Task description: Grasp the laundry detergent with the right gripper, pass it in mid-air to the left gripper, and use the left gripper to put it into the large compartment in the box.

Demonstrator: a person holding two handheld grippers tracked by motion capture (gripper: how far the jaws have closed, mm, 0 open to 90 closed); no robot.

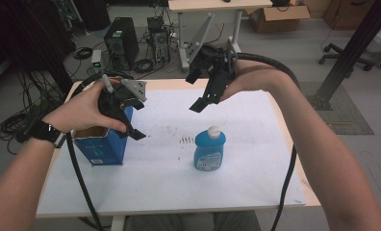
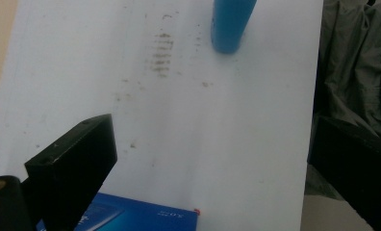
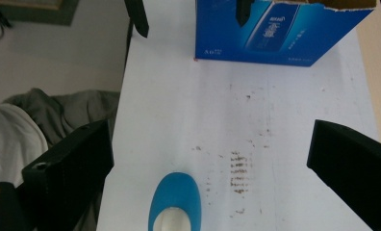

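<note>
Jaws of both grippers wide, empty.

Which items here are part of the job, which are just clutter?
In play: blue bottle with white cap, open blue carton, left tongs and right tongs, both open.
Clutter: computer tower, cardboard box, office chair, floor cables.

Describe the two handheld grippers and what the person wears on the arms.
Both the left gripper and the right gripper are black, with two blocky flat-faced jaws. Each carries a grey three-cornered plate with holes and trails a thick black cable. A small white-and-grey stub sticks up from the left one. The forearms are bare, with no sleeves, and the left wrist wears a black watch.
</note>
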